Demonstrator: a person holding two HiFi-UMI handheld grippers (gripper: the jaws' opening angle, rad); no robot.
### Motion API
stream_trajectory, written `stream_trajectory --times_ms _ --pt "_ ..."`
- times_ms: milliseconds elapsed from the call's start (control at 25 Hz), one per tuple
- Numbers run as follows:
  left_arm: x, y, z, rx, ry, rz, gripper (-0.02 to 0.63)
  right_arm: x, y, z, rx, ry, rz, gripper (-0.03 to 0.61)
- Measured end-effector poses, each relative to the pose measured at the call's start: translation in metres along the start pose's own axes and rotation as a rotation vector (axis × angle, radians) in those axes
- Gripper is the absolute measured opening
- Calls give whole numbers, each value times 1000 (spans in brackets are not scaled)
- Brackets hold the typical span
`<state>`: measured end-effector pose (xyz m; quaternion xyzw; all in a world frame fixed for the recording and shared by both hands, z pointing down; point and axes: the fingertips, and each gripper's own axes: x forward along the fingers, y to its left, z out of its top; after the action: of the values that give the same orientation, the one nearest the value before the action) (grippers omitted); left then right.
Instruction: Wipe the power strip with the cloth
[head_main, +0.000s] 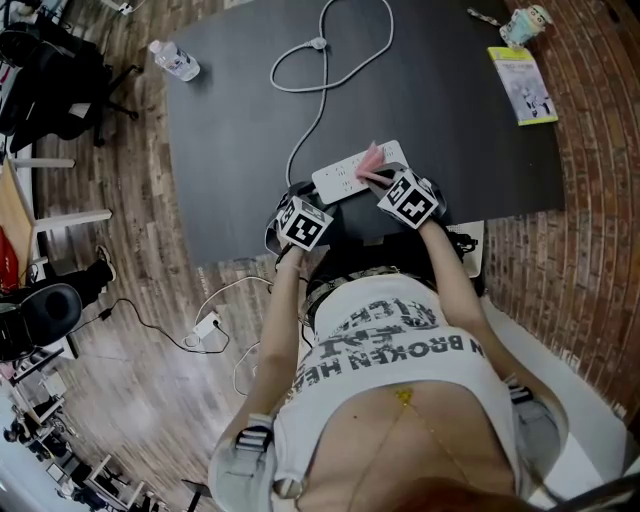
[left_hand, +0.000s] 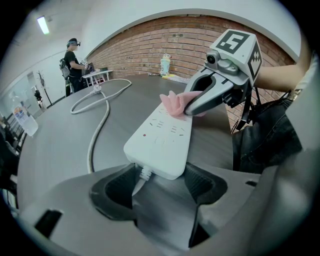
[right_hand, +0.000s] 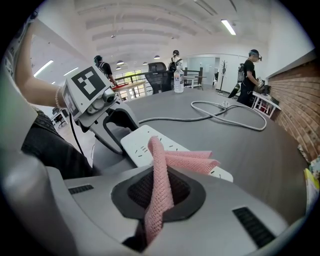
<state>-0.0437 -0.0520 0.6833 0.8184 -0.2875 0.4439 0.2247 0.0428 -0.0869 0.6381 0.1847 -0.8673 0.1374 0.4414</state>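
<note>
A white power strip (head_main: 355, 172) lies near the front edge of the dark table (head_main: 240, 140), and its white cord (head_main: 322, 62) loops off toward the far side. My left gripper (left_hand: 159, 180) is shut on the strip's cord end (left_hand: 159, 137), one jaw on each side. My right gripper (right_hand: 159, 192) is shut on a pink cloth (right_hand: 161, 167), whose free end lies folded on the strip's top (right_hand: 145, 145). In the left gripper view the right gripper (left_hand: 192, 107) presses the cloth (left_hand: 172, 104) onto the far half of the strip.
A water bottle (head_main: 175, 60) lies at the table's far left corner. A yellow-green booklet (head_main: 524, 84) and a small cup (head_main: 526, 22) sit at the far right. Office chairs (head_main: 50, 80) and a floor socket with cable (head_main: 205, 328) are to the left. People stand far behind.
</note>
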Motion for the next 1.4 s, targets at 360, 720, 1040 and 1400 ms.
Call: stream_trajectory --times_ms 360,720,1040,1400 --pt "-1 0 2 -1 -8 -1 288 -10 -16 -12 50 -3 -41 17" --pt "0 0 -1 1 4 -6 288 -16 -30 -22 79 2 -87 15" --pt "0 0 0 5 2 0 288 -35 -58 -43 141 27 -181 17" --pt "1 0 0 4 -3 -2 288 -34 -61 -44 181 77 -175 17"
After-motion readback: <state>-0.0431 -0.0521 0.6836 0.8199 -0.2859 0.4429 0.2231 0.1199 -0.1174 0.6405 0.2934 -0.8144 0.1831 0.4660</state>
